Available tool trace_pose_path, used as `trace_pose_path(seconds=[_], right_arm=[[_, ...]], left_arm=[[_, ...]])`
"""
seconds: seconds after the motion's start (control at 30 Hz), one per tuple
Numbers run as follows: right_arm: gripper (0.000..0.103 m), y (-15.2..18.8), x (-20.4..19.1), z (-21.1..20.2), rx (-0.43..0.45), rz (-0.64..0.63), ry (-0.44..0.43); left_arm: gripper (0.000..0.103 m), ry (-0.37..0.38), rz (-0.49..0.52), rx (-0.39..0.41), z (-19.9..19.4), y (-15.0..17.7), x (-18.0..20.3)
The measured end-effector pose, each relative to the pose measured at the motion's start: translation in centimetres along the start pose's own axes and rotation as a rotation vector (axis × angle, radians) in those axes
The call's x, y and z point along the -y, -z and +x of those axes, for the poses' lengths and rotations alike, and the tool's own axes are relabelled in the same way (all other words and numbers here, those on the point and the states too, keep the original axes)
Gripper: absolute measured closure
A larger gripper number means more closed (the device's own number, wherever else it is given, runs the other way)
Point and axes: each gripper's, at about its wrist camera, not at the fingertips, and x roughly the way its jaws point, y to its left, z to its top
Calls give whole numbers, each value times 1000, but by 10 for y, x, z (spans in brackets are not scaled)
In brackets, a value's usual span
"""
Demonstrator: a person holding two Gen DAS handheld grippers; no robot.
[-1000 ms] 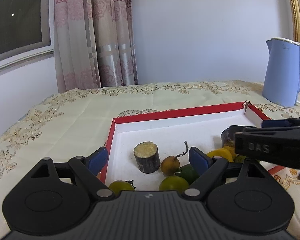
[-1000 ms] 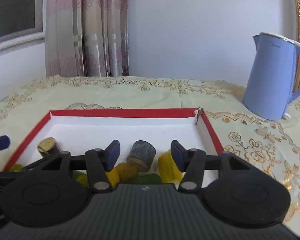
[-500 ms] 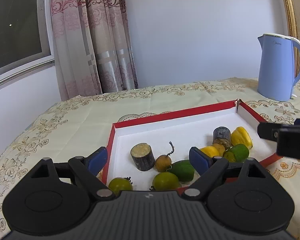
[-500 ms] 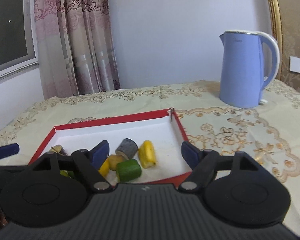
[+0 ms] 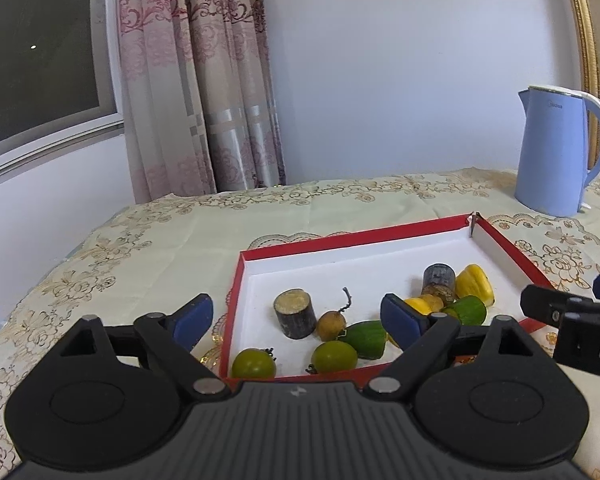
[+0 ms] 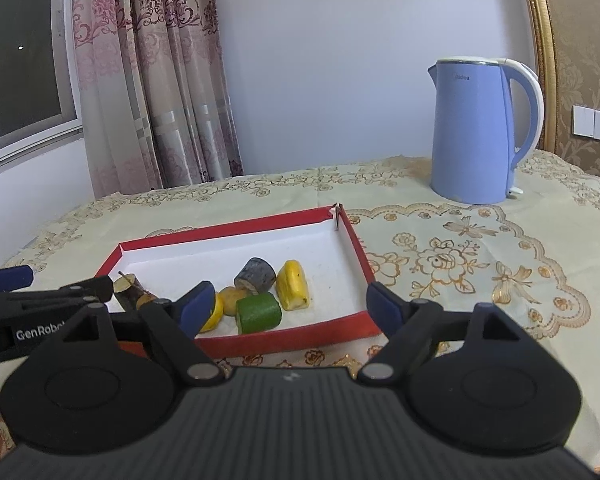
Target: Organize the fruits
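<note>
Centrally, a shallow red-rimmed tray (image 5: 320, 246) with a white floor holds glossy fruits: 2 round green ones (image 5: 254, 363), a ridged yellow piece (image 6: 293, 285), 2 bark-dark cylinders (image 5: 295, 314). Both the left gripper (image 5: 300, 316) and right gripper (image 6: 288, 302) hang spread wide, empty, low in frame. Blue pads (image 5: 398, 316) hide several fruits.

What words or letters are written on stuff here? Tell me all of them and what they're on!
"Midea" on the blue kettle, near its top; small but readable in the right wrist view.
"GenRobo", cut off, on the side of the left claw, seen from the right wrist view.
"DA", cut off at the picture edge, on the side of the right claw, seen from the left wrist view.
No other writing shows.
</note>
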Motion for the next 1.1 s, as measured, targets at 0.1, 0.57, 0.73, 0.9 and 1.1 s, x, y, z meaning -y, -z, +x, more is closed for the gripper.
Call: trace_pose_path(seconds=[0.1,0.57,0.73,0.9,1.1], right_arm=[[21,1,0,-2,-4,3,-2],[21,5,-3,-8,-1,-2,-6],[21,5,-3,-8,-2,-1,-6],[21,6,-4,-7,-7,1,-10],[21,6,-5,-5,-10,-1,-13]], left_arm=[[11,-15,-2,3,-3,-1,-1],[10,-26,-2,3,-10,-1,-1],[10,-47,4,5,-11,-1,-1],[10,-51,24,20,-14,0,1],[10,-38,28,26,-17,-1,2]])
